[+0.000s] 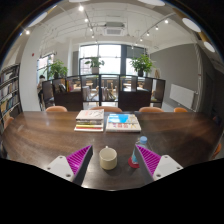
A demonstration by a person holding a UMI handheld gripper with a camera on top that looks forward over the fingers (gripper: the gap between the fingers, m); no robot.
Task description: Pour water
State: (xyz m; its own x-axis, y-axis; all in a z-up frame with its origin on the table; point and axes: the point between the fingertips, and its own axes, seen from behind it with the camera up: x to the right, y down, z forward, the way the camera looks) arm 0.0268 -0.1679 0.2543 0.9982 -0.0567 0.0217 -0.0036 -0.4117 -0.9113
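Hovering with fingers (109, 160) spread, cup (108, 157) standing between them on table (40, 130); probably light, rigid, slippery; gripping mid-wall.

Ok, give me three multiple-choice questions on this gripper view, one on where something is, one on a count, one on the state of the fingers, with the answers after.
1. Where is the cream cup?
A. Between the two fingers of the gripper
B. On top of the books
C. On a chair

2. How many stacks of books lie on the wooden table beyond the cup?
A. None
B. Two
C. Five

3. How do the fingers stand?
A. Shut on the cup
B. Open, with gaps beside the cup
C. Shut on a book

Answers: 1 A, the cup sits between the magenta pads. 2 B, two stacks lie side by side. 3 B, table shows on either side of the cup.
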